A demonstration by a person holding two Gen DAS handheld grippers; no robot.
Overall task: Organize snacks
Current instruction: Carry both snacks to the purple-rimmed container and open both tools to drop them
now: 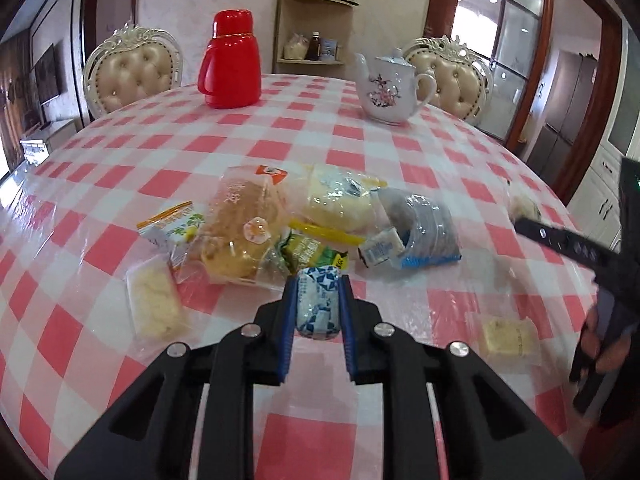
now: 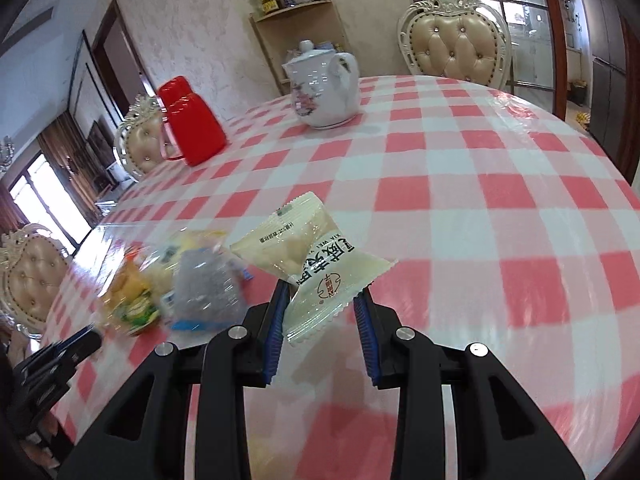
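Note:
My left gripper is shut on a small blue-and-white wrapped snack, held just above the checked table in front of a pile of snacks: a bread bag, yellow packets, a green packet and a clear bag with dark contents. A pale wrapped cake lies at the left and another at the right. My right gripper is shut on a cream snack packet with red print, held above the table. The pile shows blurred in the right wrist view.
A red thermos and a white flowered teapot stand at the back of the round table. Padded chairs ring the table. The right gripper's body shows at the left wrist view's right edge.

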